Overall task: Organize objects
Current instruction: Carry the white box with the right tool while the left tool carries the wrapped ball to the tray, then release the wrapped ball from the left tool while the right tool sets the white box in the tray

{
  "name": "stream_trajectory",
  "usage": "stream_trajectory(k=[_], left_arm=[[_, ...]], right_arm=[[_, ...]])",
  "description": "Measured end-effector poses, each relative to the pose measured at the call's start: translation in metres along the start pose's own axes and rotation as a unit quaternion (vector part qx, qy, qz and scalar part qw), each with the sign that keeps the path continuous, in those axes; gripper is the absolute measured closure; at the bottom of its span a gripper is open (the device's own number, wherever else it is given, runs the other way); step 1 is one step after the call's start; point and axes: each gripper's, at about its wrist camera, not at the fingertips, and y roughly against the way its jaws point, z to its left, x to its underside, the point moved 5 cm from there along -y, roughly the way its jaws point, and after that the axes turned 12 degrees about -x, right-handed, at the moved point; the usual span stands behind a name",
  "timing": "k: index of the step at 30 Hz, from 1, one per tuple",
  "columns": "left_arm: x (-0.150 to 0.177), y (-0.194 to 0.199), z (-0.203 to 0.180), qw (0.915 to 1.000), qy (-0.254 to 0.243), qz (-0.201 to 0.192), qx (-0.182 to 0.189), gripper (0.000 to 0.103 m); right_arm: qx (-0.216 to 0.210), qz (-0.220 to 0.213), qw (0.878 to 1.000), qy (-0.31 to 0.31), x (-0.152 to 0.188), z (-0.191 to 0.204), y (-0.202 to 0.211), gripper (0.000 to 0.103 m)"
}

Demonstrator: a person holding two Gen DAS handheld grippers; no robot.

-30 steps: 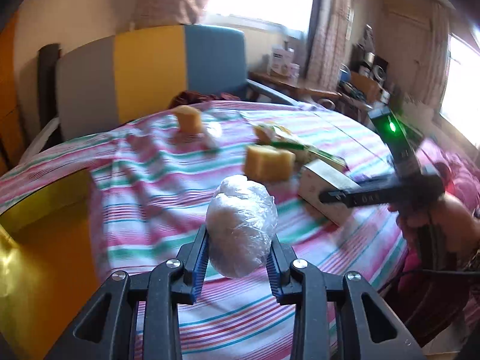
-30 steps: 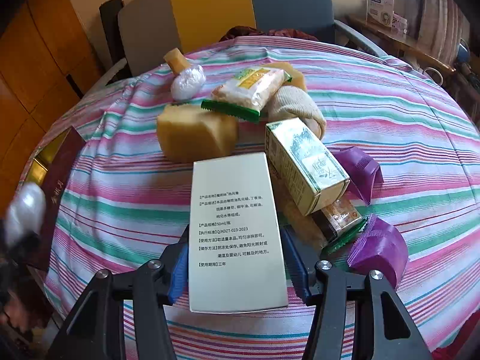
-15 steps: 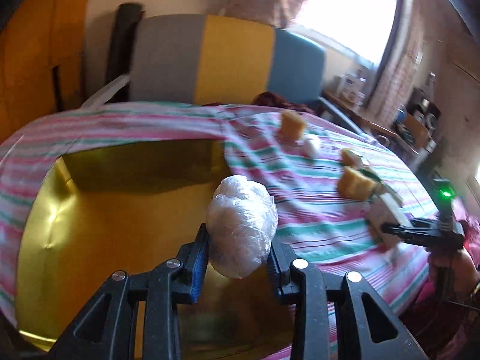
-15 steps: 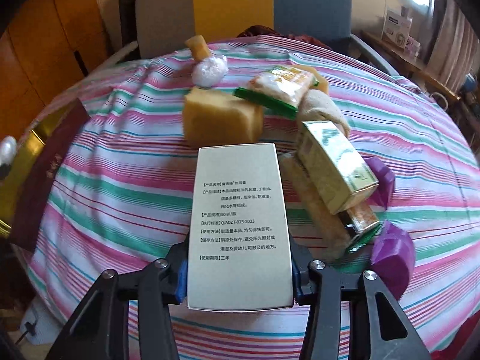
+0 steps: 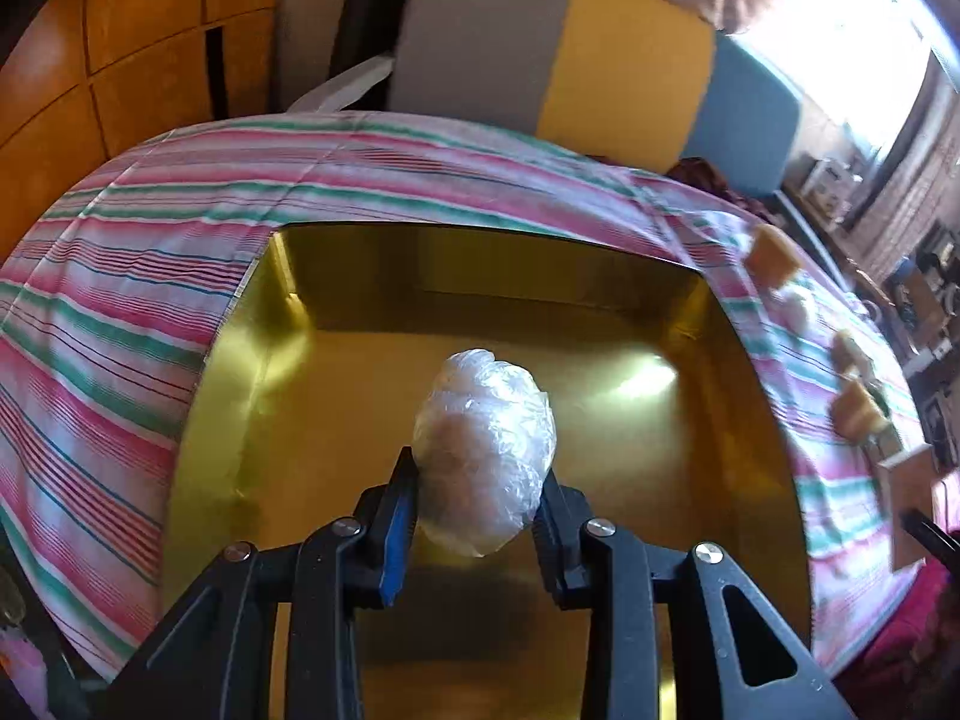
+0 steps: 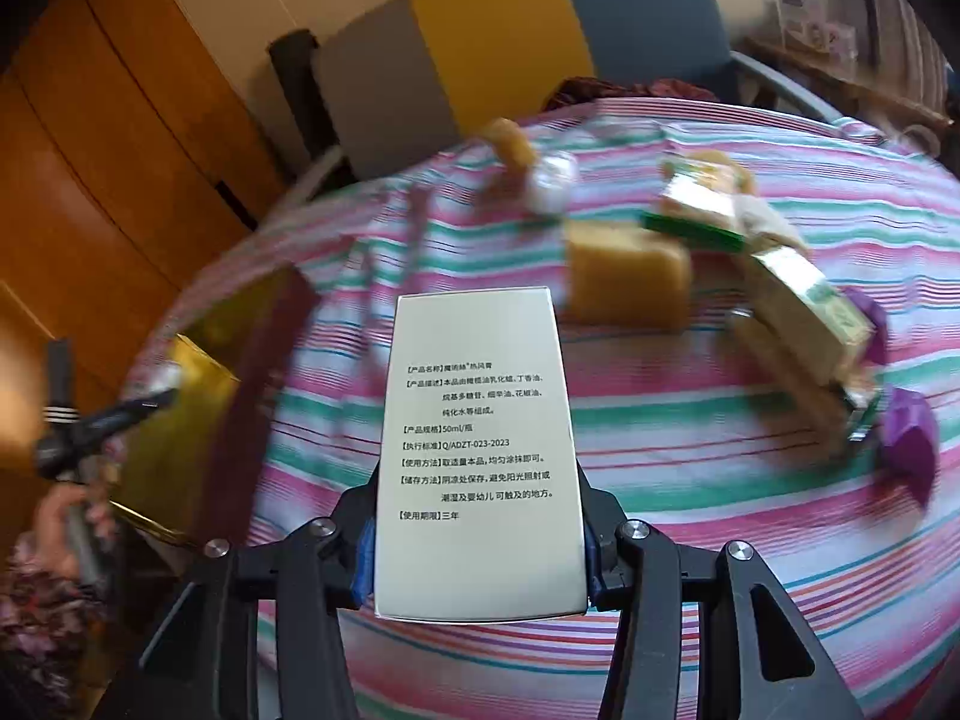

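In the left wrist view my left gripper [image 5: 477, 501] is shut on a white plastic-wrapped ball [image 5: 485, 450] and holds it above the floor of a shiny gold box [image 5: 600, 456] on the striped tablecloth [image 5: 120, 300]. In the right wrist view my right gripper [image 6: 477, 546] is shut on a white carton with printed text [image 6: 477, 444], lifted off the table. The gold box [image 6: 186, 420] and the left gripper [image 6: 162, 399] with its ball show at the far left there.
Loose on the cloth [image 6: 690, 480] lie a yellow sponge block [image 6: 624, 282], a green-edged packet [image 6: 696, 204], a green-and-cream carton [image 6: 810, 312], purple pouches [image 6: 909, 444] and a small white ball [image 6: 549, 180]. A grey, yellow and blue chair [image 6: 480, 42] stands behind.
My left gripper swung left with the ball, from over the cloth to over the gold box. My right gripper closed on the white carton and lifted it leftwards.
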Motion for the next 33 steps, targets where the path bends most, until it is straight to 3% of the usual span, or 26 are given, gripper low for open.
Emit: stream_trajectory(k=[6, 9, 11, 12, 13, 18, 23, 29, 33], left_arm=[[-0.019, -0.030, 0.023, 0.9984, 0.018, 0.042, -0.034, 0.066], [-0.024, -0.040, 0.034, 0.9969, 0.030, 0.053, -0.049, 0.056], [-0.028, -0.039, 0.042, 0.9968, 0.049, 0.049, -0.040, 0.045], [-0.030, -0.038, 0.046, 0.9967, 0.058, 0.045, -0.034, 0.034], [-0.031, -0.034, 0.049, 0.9966, 0.065, 0.041, -0.030, 0.031], [-0.025, 0.005, 0.071, 0.9922, 0.124, -0.011, 0.005, 0.031], [0.006, 0.039, 0.081, 0.9877, 0.148, -0.047, -0.019, 0.032], [0.039, 0.054, 0.077, 0.9886, 0.144, -0.036, -0.022, 0.033], [0.046, 0.069, 0.083, 0.9866, 0.146, -0.059, -0.042, 0.033]], right_arm=[[-0.047, 0.004, 0.998, 0.038, -0.008, 0.064, -0.016, 0.053], [-0.072, 0.015, 0.996, 0.055, -0.008, 0.094, -0.027, 0.053], [-0.079, 0.021, 0.994, 0.071, -0.008, 0.113, -0.037, 0.053], [-0.087, 0.028, 0.993, 0.078, -0.007, 0.123, -0.044, 0.053], [-0.092, 0.033, 0.992, 0.081, -0.007, 0.131, -0.049, 0.053], [-0.108, 0.062, 0.987, 0.097, -0.003, 0.161, -0.083, 0.053], [-0.114, 0.096, 0.982, 0.114, -0.002, 0.186, -0.126, 0.053], [-0.091, 0.136, 0.979, 0.125, -0.006, 0.212, -0.189, 0.053], [-0.067, 0.145, 0.979, 0.125, -0.010, 0.221, -0.224, 0.053]])
